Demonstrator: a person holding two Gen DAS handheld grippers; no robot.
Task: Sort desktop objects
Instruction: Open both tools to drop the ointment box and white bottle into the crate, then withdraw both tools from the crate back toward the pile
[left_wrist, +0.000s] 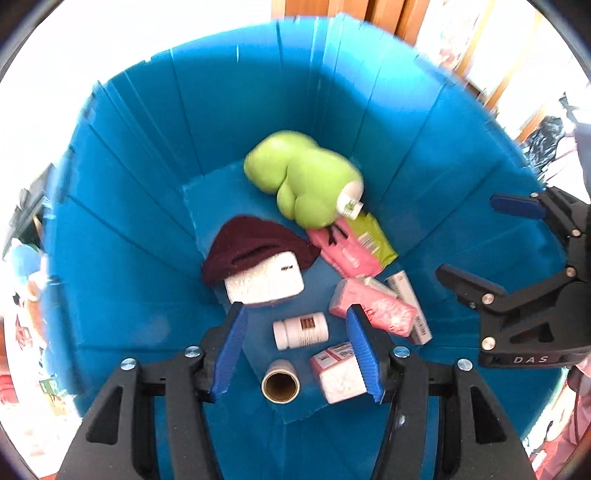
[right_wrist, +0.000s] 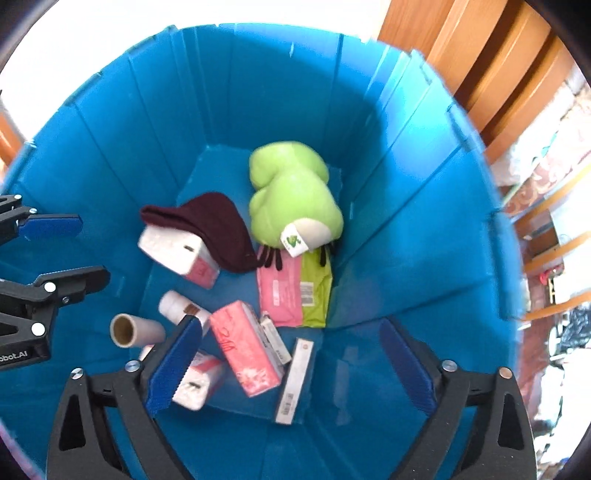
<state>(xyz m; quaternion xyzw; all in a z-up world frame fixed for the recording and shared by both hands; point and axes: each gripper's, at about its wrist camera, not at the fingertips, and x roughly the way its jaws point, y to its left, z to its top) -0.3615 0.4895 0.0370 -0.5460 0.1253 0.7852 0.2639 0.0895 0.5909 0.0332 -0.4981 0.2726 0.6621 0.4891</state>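
Note:
Both grippers hover above a deep blue bin (left_wrist: 122, 229) and look down into it. On its floor lie a green plush toy (left_wrist: 303, 177), a maroon knit hat (left_wrist: 255, 243), a white tissue pack (left_wrist: 264, 282), pink packets (left_wrist: 373, 306), a white pill bottle (left_wrist: 301, 330), a cardboard tube (left_wrist: 280, 382) and small boxes (left_wrist: 338, 373). My left gripper (left_wrist: 295, 354) is open and empty. My right gripper (right_wrist: 291, 365) is open and empty; it also shows in the left wrist view (left_wrist: 484, 240). The plush (right_wrist: 291, 195), hat (right_wrist: 210, 225) and tube (right_wrist: 129, 330) show in the right wrist view.
The blue bin walls (right_wrist: 424, 240) rise steeply on all sides. A long white box (right_wrist: 295, 380) lies by the near wall. Wooden furniture (right_wrist: 480, 74) and cluttered shelves (right_wrist: 546, 236) stand beyond the bin's right rim. The left gripper shows at the left edge (right_wrist: 51, 251).

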